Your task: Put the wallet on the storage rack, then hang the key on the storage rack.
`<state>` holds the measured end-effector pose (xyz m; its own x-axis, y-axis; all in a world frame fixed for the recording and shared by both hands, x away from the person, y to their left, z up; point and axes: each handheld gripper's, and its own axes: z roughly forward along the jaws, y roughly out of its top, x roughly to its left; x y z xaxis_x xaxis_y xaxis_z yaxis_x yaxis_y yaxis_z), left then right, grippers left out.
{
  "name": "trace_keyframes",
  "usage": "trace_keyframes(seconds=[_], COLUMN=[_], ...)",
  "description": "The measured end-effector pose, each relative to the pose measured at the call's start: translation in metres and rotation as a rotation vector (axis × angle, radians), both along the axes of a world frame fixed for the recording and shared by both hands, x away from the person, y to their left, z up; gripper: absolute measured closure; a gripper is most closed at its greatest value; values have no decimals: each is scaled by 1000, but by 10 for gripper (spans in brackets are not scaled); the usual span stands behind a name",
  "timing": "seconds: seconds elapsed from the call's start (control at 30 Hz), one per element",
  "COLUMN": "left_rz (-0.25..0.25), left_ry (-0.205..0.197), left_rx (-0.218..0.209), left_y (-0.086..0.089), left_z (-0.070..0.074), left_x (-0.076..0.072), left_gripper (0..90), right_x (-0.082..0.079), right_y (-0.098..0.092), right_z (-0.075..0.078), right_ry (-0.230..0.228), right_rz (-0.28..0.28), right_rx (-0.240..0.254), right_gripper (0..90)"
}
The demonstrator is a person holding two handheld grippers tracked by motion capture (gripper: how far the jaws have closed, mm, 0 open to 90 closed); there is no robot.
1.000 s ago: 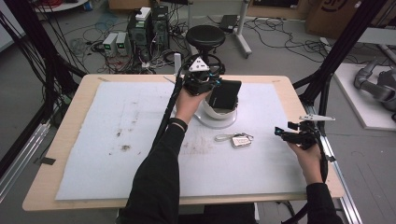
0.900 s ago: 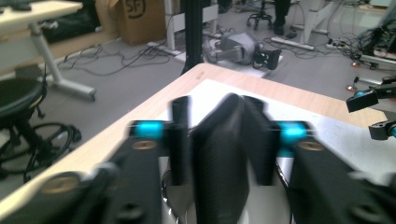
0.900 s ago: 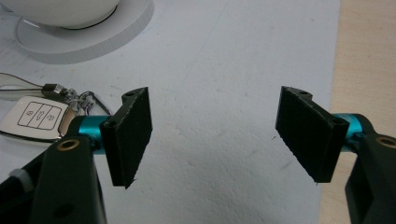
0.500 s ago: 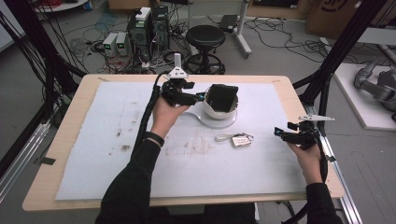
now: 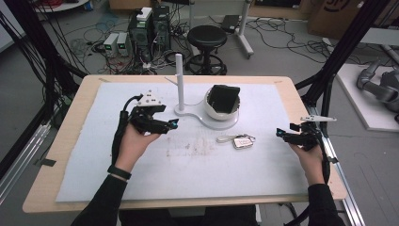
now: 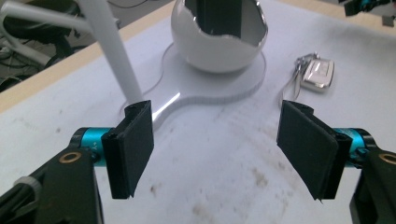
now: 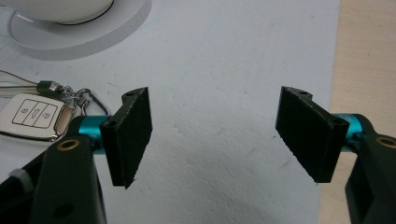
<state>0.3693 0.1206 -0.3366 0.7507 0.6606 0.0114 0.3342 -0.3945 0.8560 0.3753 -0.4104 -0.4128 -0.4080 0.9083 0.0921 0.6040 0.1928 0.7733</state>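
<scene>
White foam sheet covers the table (image 5: 61, 155) in my high view: one left gripper (image 5: 173, 124) and one right gripper (image 5: 278, 133), with one key fob (image 5: 243, 141) between them and one black wallet (image 5: 224, 98) upright in the bowl (image 5: 221, 120) ahead. My left gripper view adds its jaws, just opened wide with nothing between, and the stand's post (image 6: 112, 51). My right gripper view shows released jaws, the fob's three buttons beside the left pad.

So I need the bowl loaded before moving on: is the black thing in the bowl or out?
In. The black thing stands tilted inside the white bowl, its top above the rim; neither gripper touches it.
</scene>
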Motion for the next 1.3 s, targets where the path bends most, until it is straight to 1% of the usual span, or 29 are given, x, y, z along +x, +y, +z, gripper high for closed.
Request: trace_keyframes(seconds=[0.07, 0.13, 0.17, 0.2, 0.27, 0.3, 0.37, 0.43, 0.6, 0.63, 0.73, 0.87, 0.93, 1.03, 1.13, 1.17, 1.2, 1.23, 1.27, 1.3], left_rz=[16, 30, 47, 47, 67, 75, 75, 89, 83, 83, 74, 65, 53, 47, 34, 31, 29, 24, 18, 18], left_ry=[10, 18, 32, 32, 40, 58, 63, 58, 54, 54, 56, 59, 63, 66, 74, 77, 81, 80, 86, 86], left_rx=[14, 27, 19, 19, 2, 6, 9, -10, -20, -25, -34, -38, -40, -47, -43, -48, -48, -47, -49, -49], left_y=[10, 17, 27, 27, 37, 43, 45, 51, 54, 54, 54, 53, 51, 50, 49, 48, 48, 48, 47, 47], left_z=[-5, -9, -15, -15, -21, -24, -25, -25, -24, -25, -27, -30, -33, -35, -38, -39, -40, -41, -42, -42], left_x=[-8, -11, -14, -14, -16, -16, -15, -16, -16, -16, -16, -14, -14, -14, -13, -12, -12, -12, -12, -12], left_gripper=[274, 273, 270, 270, 270, 270, 270, 270, 270, 270, 270, 270, 270, 270, 270, 270, 270, 270, 270, 270], right_x=[0, 1, 1, 1, 1, 0, 1, 1, 1, 1, 2, 2, 2, 1, 2, 2, 3, 3, 3, 3], right_y=[0, 1, 2, 3, 3, 3, 4, 5, 8, 9, 10, 11, 12, 13, 17, 17, 20, 21, 23, 23], right_z=[0, 0, 1, 1, 1, 1, 1, 1, 1, 1, 1, 1, 1, 1, 1, 0, -1, -1, -1, -1], right_ry=[1, 1, 2, 4, 2, 10, 7, 4, 3, 0, 8, 11, 14, 13, 17, 15, 18, 21, 19, 19], right_rz=[-1, 0, 0, 0, 4, 0, 2, 5, 14, 16, 20, 27, 35, 51, 73, 80, 105, 114, 136, 136], right_rx=[1, 0, -4, -3, -7, -8, -8, -6, -11, -12, -12, -3, 2, 1, 2, 0, -2, -2, -7, -7], right_gripper=[276, 276, 276, 276, 276, 276, 276, 275, 276, 276, 276, 277, 308, 320, 364, 371, 405, 416, 429, 429])
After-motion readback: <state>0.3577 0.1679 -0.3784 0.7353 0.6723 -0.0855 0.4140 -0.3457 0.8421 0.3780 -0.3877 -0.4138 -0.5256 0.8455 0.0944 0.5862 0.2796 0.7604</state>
